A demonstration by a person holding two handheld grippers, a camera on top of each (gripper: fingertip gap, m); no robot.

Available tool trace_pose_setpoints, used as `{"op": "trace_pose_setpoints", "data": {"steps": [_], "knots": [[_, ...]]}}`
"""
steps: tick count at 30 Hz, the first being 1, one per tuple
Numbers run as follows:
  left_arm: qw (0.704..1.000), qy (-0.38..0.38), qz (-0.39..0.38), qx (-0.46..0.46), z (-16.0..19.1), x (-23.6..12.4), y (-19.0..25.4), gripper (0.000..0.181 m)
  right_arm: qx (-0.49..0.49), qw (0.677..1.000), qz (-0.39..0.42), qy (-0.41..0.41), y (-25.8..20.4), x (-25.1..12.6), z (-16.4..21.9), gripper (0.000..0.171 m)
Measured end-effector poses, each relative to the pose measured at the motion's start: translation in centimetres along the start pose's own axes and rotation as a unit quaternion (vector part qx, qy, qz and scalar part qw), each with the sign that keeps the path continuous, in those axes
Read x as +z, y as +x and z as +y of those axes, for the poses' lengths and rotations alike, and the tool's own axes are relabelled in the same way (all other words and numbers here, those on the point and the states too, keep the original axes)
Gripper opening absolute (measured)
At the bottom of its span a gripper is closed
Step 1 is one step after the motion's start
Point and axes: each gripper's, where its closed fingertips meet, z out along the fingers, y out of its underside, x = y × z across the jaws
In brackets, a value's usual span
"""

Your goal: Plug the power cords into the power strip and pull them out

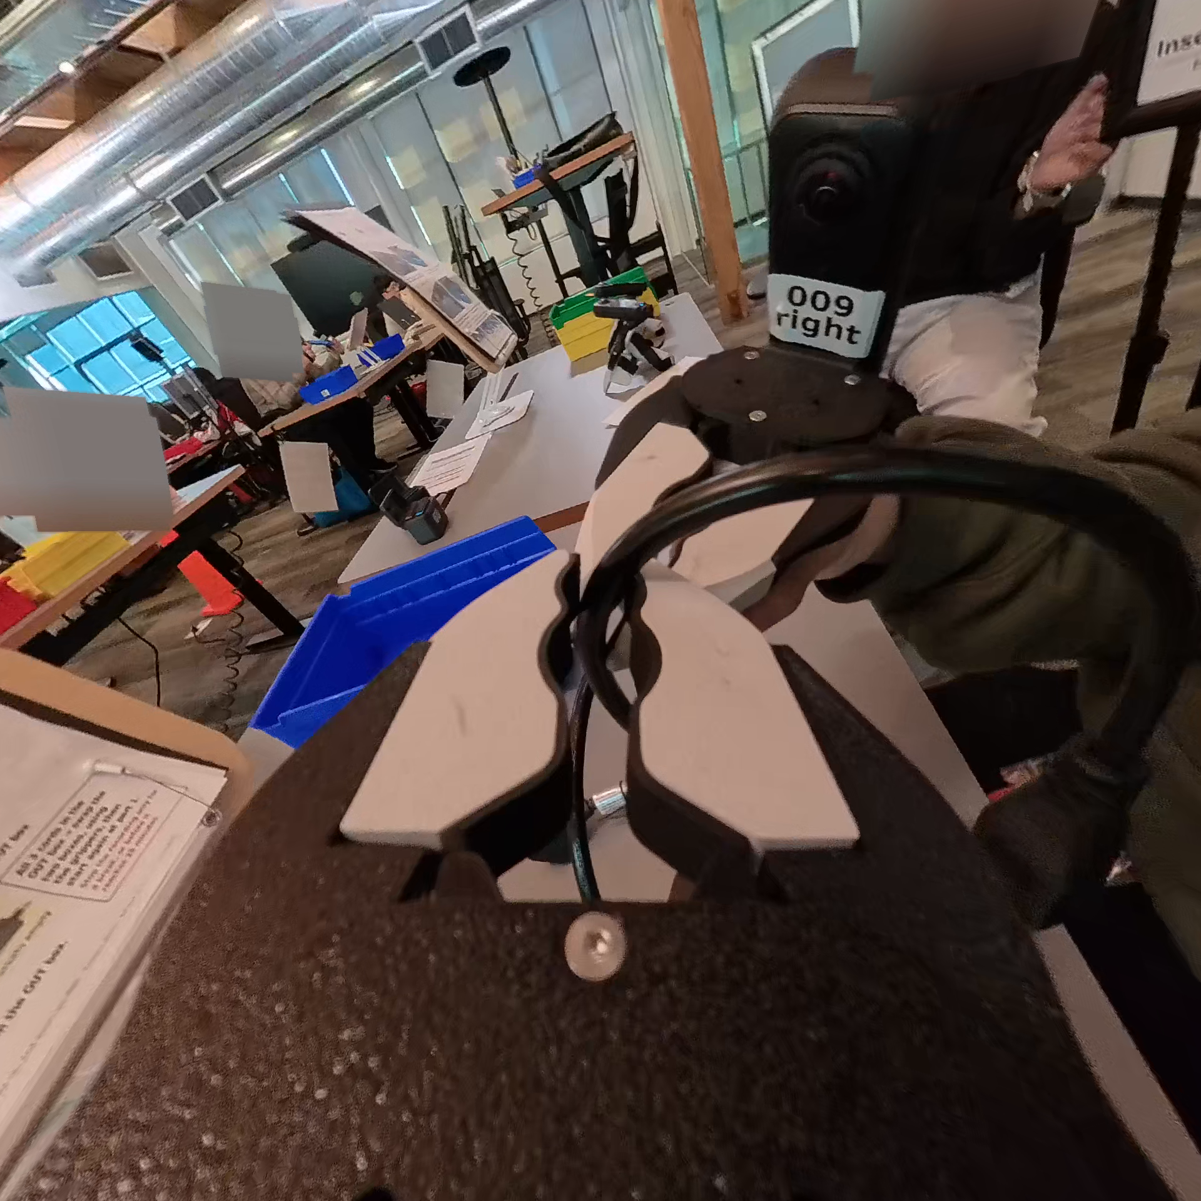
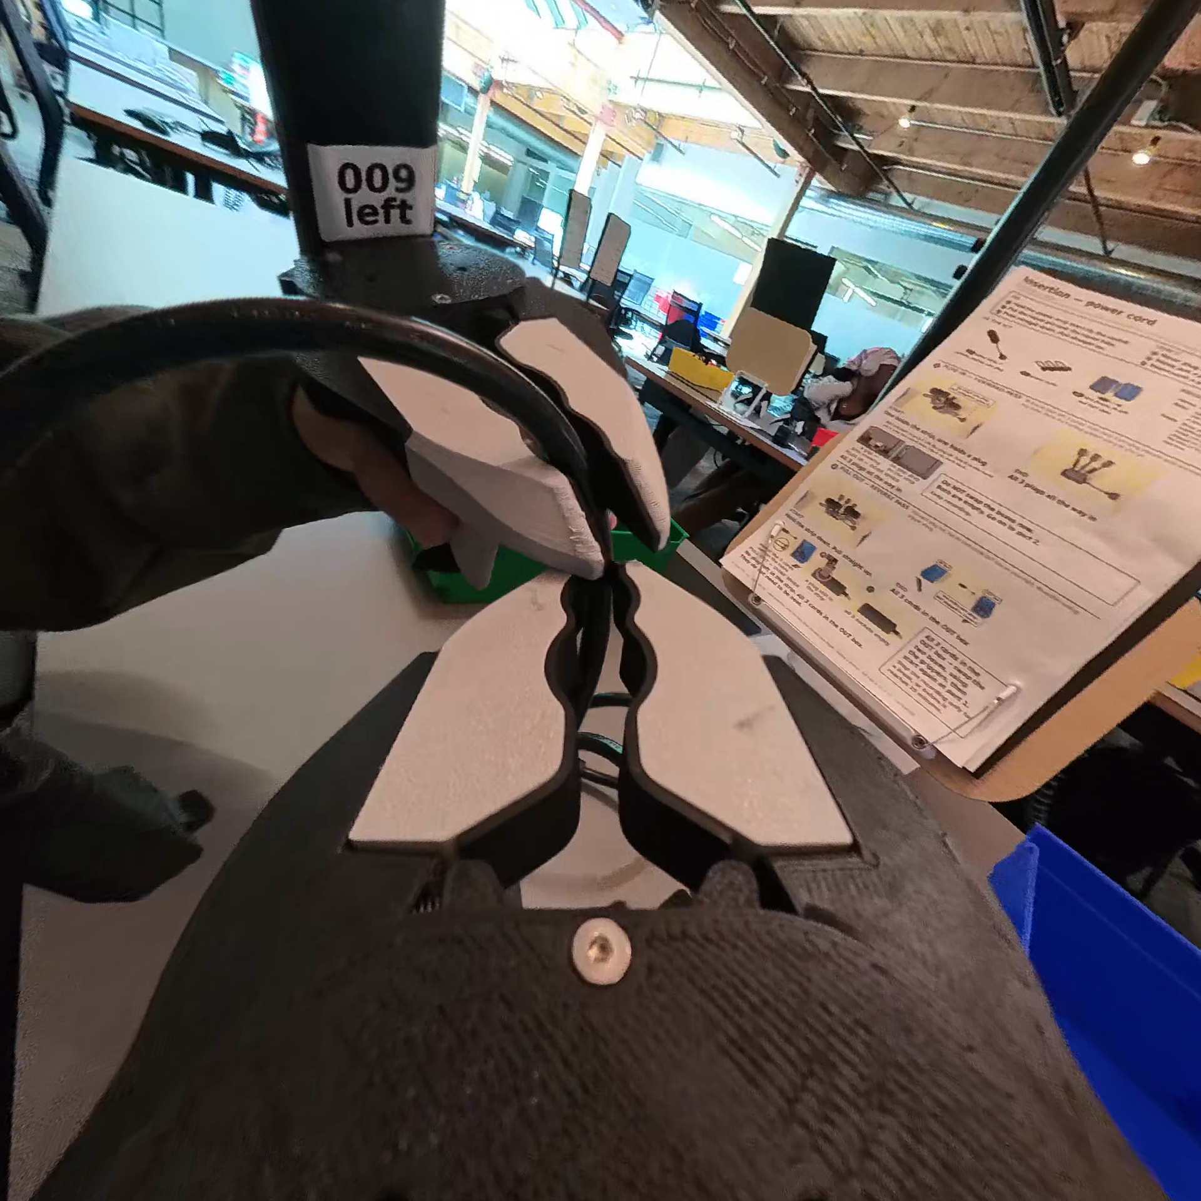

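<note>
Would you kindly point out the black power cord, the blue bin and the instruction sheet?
black power cord (image 1: 910,469), left wrist view, arching loop.
blue bin (image 1: 416,624), left wrist view, inner wall.
instruction sheet (image 2: 1014,494), right wrist view, page middle.

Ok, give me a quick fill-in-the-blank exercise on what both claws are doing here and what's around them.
1. Both the left claw and the right claw are shut on the same black ____.
2. Beyond the left claw sits an open bin coloured ____.
3. Behind the claws in the right wrist view is a bin coloured ____.

Missing words: cord; blue; green
</note>
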Motion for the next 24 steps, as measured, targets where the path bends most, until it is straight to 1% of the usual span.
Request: {"op": "trace_pose_setpoints", "data": {"steps": [2,5,12,14,15,16,17,18,20,22,24], "knots": [[1.0,0.011,-0.005,-0.024,0.1,-0.1,-0.2,0.015,0.005,1.0,0.005,0.001,0.2,0.1,0.0,0.008],[0.998,0.021,-0.017,-0.051,0.4,-0.5,-0.4,0.026,0.009,1.0,0.0,0.007,0.1,0.2,0.1,0.008],[0.994,-0.031,-0.026,-0.099,1.4,-0.8,-0.2,0.031,-0.006,0.999,-0.027,0.017,-0.7,0.4,0.7,0.008],[0.992,-0.043,-0.006,-0.122,1.1,-0.8,0.6,0.026,-0.013,0.999,-0.036,0.026,-0.9,0.3,0.5,0.008],[0.99,-0.036,0.028,-0.135,0.6,-0.8,1.5,0.045,-0.014,0.999,-0.034,0.025,-0.7,0.3,0.6,0.008],[0.986,-0.03,0.056,-0.154,0.1,-1.0,2.3,0.044,-0.012,0.999,-0.028,0.026,-0.5,0.3,0.6,0.008],[0.984,-0.04,0.064,-0.163,0.2,-0.9,2.6,0.049,-0.008,0.999,-0.03,0.031,-0.5,0.2,0.5,0.008],[0.985,-0.053,0.057,-0.156,0.6,-0.8,2.5,0.05,-0.002,0.999,-0.031,0.02,-0.4,0.2,0.8,0.008],[0.987,-0.074,0.04,-0.138,1.3,-0.9,2.2,0.052,-0.017,1.0,-0.007,0.001,0.2,0.2,1.4,0.008],[0.987,-0.086,0.04,-0.133,2.0,-1.4,2.1,0.052,-0.006,1.0,-0.012,-0.01,0.0,0.1,1.5,0.008],[0.984,-0.107,0.04,-0.135,2.9,-2.0,1.9,0.053,-0.006,1.0,0.0,-0.023,0.4,0.0,1.9,0.008]]}}
